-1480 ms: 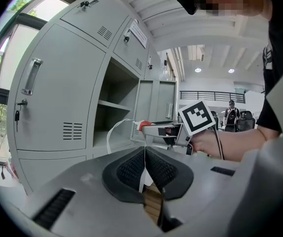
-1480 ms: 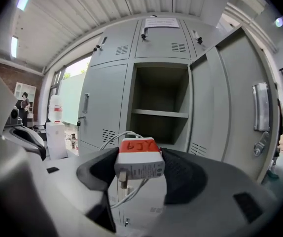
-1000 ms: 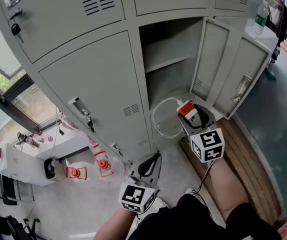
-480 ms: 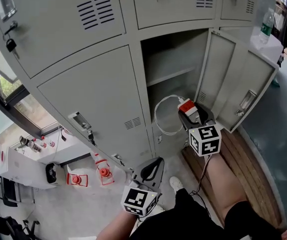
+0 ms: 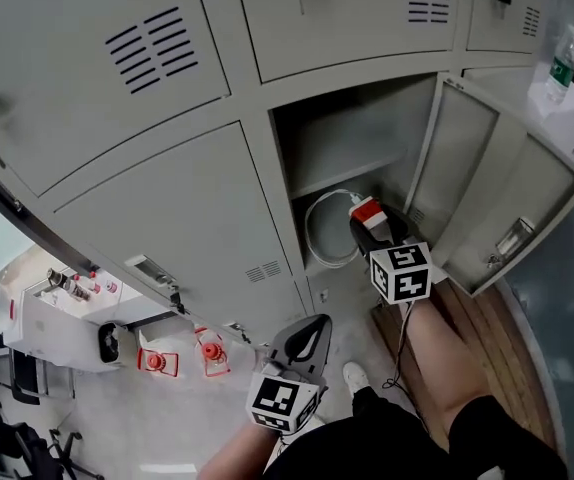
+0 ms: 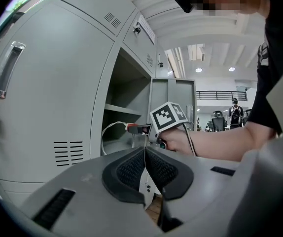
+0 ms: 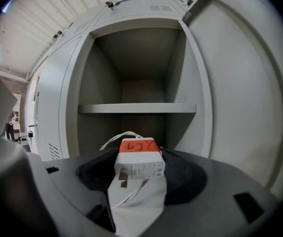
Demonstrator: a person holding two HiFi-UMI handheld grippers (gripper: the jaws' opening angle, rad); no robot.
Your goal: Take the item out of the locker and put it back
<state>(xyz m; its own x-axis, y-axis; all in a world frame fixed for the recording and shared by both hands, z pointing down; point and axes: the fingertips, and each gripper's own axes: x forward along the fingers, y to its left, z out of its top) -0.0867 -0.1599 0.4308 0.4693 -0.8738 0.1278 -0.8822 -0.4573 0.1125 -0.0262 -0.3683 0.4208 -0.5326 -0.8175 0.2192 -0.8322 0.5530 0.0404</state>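
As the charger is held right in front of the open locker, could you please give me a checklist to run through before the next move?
1. Grip on charger: ok, the right gripper has its jaws clamped on the white body.
2. Locker door open: ok, swung wide to the right.
3. Cable tidy: not ok, it hangs in a loose loop beside the gripper and might snag.
4. Locker floor free: cannot tell, the gripper and charger hide it.
5. Left gripper out of the way: ok, shut, empty, low and off to the side.
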